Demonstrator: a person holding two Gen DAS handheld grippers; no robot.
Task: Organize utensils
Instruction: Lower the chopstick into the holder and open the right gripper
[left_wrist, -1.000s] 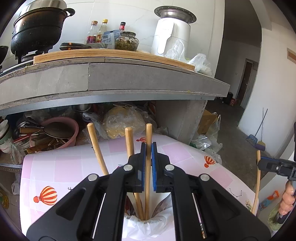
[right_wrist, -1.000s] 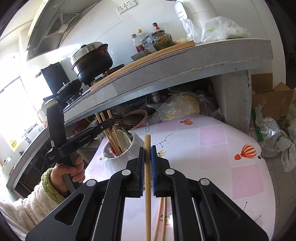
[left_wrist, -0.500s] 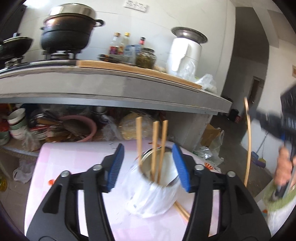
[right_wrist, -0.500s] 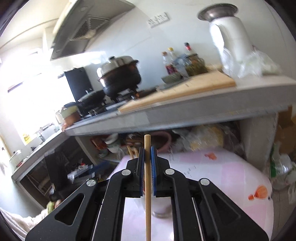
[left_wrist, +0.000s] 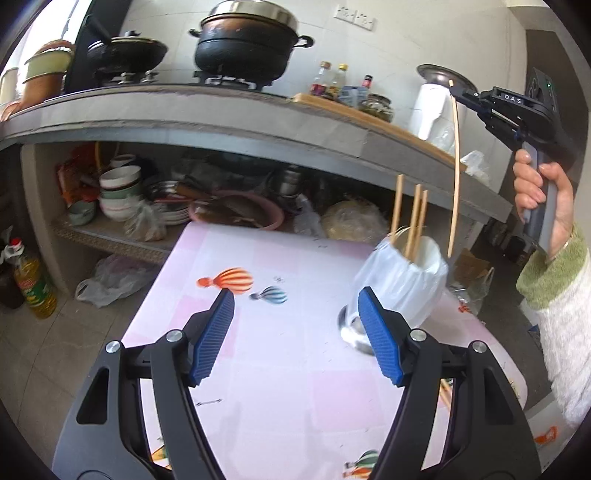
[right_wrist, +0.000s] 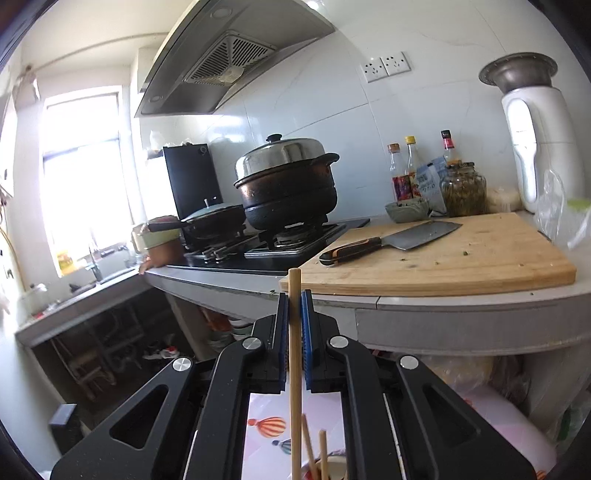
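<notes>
Opening empty: left gripper | clamping slim wooden chopstick: right gripper | above bag-lined metal cup

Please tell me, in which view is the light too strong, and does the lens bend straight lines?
Right wrist view: the window is blown out white, with glare washing the sink side. Left wrist view: even light, slight blur on the bag-lined cup; the fisheye bows the chopstick held by the right gripper, and the counter edge.

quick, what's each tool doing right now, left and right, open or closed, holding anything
Left tool: opening, nothing between its blue pads.
Right tool: shut on a single chopstick, held upright above the cup.
</notes>
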